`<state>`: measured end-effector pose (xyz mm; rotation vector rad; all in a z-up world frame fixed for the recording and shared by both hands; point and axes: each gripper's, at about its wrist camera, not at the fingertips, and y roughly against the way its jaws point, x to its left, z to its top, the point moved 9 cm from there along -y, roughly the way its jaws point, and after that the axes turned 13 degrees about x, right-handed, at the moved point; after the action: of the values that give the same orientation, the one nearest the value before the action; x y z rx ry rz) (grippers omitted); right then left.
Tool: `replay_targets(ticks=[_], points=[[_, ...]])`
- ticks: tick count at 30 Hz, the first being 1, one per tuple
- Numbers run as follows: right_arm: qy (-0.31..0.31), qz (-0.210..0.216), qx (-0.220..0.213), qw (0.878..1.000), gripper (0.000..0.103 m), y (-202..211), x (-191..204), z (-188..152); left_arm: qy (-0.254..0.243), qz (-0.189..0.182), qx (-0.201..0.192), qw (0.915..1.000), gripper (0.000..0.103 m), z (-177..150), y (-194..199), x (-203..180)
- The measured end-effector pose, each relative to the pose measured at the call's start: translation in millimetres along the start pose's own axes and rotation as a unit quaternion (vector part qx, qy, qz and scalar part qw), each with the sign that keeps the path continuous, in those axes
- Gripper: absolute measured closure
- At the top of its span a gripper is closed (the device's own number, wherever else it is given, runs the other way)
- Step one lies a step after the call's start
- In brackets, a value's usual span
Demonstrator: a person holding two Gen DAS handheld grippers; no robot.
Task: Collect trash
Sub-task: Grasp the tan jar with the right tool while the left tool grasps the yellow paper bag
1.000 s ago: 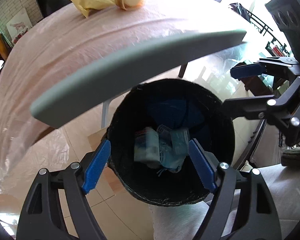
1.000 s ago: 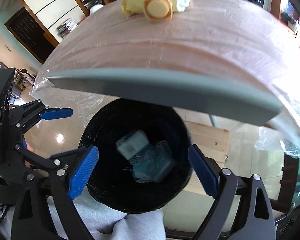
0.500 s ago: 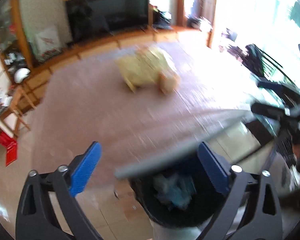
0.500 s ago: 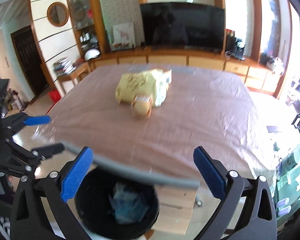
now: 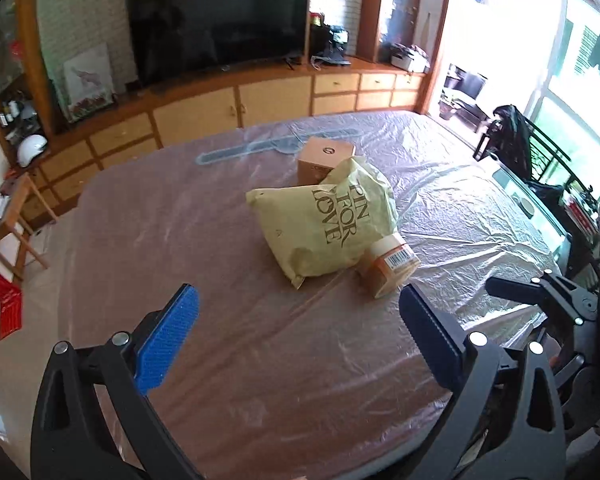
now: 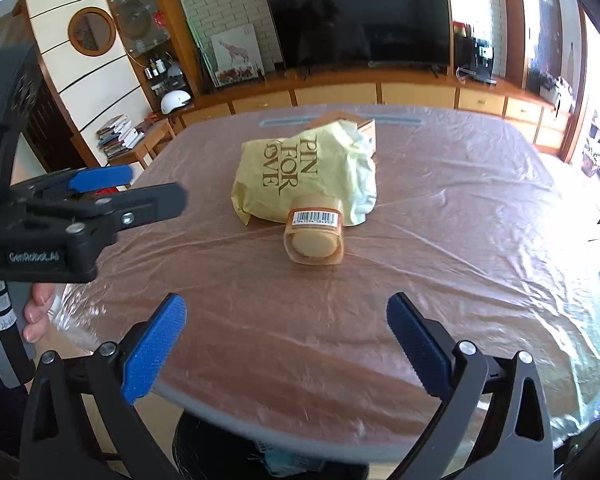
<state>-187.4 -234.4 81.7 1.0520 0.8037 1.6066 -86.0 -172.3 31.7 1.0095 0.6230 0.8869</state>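
I'm looking down both wrist cams and both tools are hanging over the near edge of the bench [image 5: 260, 360] with nothing in them. Left tool [image 5: 300, 340] is gaping about as wide as it goes, blue pads well apart, just bench cover showing between them. Right tool [image 6: 286, 346] is doing the same, wide open and empty.

The trash is sitting mid-bench: a yellow bag [image 5: 324, 228] printed "PIN FOR LOVE", with a jar [image 5: 390, 264] lying on its side right against its near edge, barcode up. From the right cam the jar [image 6: 315, 232] is pointing its lid straight at me and the bag [image 6: 304, 172] is sitting right behind it.

Left cam is giving me a clear look at a brown box [image 5: 326, 160] touching the far side of the bag; right cam is only showing a corner of that box [image 6: 364, 130] peeking out behind it. Right cam is the only one catching the bin [image 6: 272, 456], tucked under the bench edge at the bottom of frame, with some crumpled stuff in it. It's also showing the left tool [image 6: 156, 188] from the side and the fingers [image 6: 36, 312] wrapped round its handle. Left cam is catching the right tool [image 5: 512, 292] at its right edge.
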Motion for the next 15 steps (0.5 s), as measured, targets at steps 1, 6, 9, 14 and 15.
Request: replay_targets(ticks=[1, 6, 9, 14, 15], points=[[-0.004, -0.003, 0.005, 1.0, 0.004, -7.5, -0.9, 4.3, -0.002, -0.01, 0.007, 0.9999, 0.002, 2.0, -5.6, 1.9], [-0.008, -0.01, 0.02, 1.0, 0.004, -31.7, 0.4, 19.2, -0.005, -0.087, 0.04, 0.9954, 0.003, 27.2, -36.8, 8.1], [-0.014, -0.008, 0.028, 0.999, 0.004, -43.7, 1.7, 27.2, -0.01, -0.124, 0.064, 0.9901, 0.003, 39.0, -58.5, 11.5], [-0.02, -0.016, 0.026, 0.999, 0.004, -56.9, 2.2, 38.5, 0.017, -0.167, 0.089, 0.9818, 0.003, 48.3, -87.6, 18.3], [-0.022, -0.015, 0.024, 0.999, 0.004, -58.4, 2.5, 39.6, 0.016, -0.175, 0.089, 0.9803, 0.003, 50.7, -88.9, 15.3]])
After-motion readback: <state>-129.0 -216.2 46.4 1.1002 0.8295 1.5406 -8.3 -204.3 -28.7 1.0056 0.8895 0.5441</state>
